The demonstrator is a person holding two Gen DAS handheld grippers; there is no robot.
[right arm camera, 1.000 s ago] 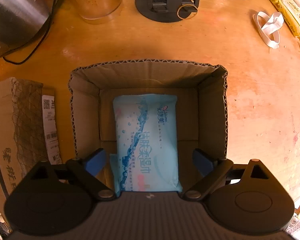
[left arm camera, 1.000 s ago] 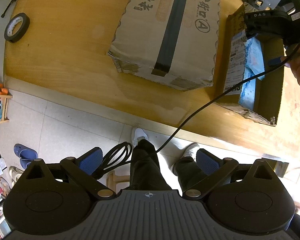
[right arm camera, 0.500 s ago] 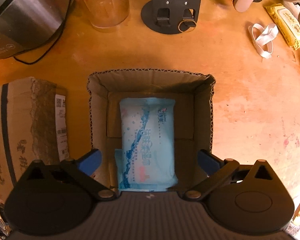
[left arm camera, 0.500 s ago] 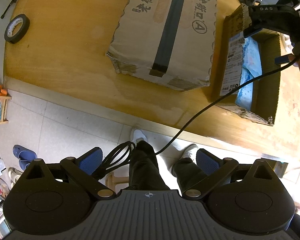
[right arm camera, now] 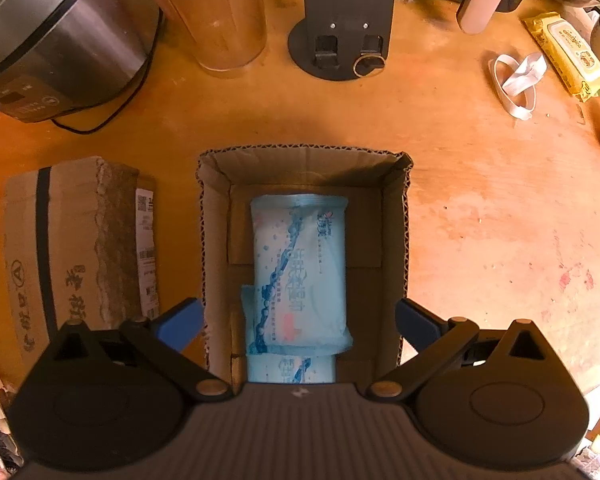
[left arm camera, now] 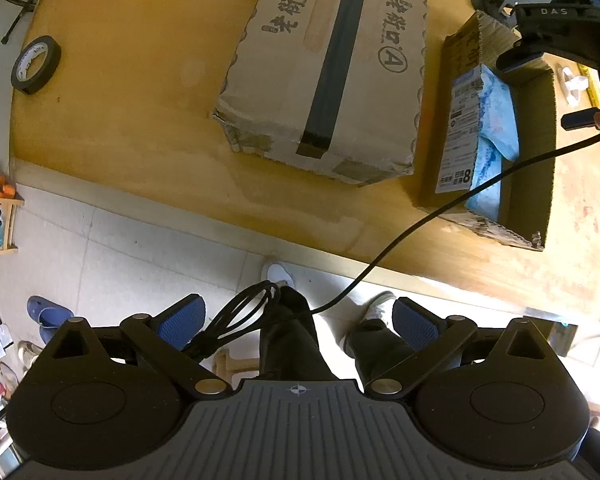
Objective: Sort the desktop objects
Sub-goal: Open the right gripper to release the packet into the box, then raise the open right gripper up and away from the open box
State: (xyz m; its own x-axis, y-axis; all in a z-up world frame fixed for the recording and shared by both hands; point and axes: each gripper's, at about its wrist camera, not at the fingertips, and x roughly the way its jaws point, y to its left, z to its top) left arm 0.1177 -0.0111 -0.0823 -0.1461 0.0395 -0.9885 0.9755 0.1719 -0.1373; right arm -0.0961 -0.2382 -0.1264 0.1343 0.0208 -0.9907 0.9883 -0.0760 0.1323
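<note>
Wet-wipe pack [right arm camera: 300, 268]: pale blue, lying flat along the floor of the open carton [right arm camera: 404, 216], with a second blue pack [right arm camera: 290, 370] partly under its near end; nothing is touching it
Open carton: stands on the wooden table [right arm camera: 480, 200], just beside the taped shipping box [right arm camera: 72, 248]; its corrugated walls rise on all sides of the packs
Right gripper [right arm camera: 298, 322]: hangs above the carton pointing down, jaws spread wide and empty, one blue pad over each long wall
Left gripper [left arm camera: 298, 318]: off the table edge over the floor, jaws also wide with nothing between them; the person's legs show below it
Snag risk: a pad spread this wide could catch a carton wall on a sideways move and drag or tip the light box
Cable risk: the black cable [left arm camera: 420, 216] drapes across the carton's near corner and could hook it
Stack risk: the top pack rests unevenly on the lower one, so another item dropped in may slide it askew
Still loose: yellow wipe pack [right arm camera: 564, 54] and white strap [right arm camera: 518, 80] lie well apart at the far right; reaching over could brush the tall clear cup [right arm camera: 216, 16] or black stand [right arm camera: 346, 28]
</note>
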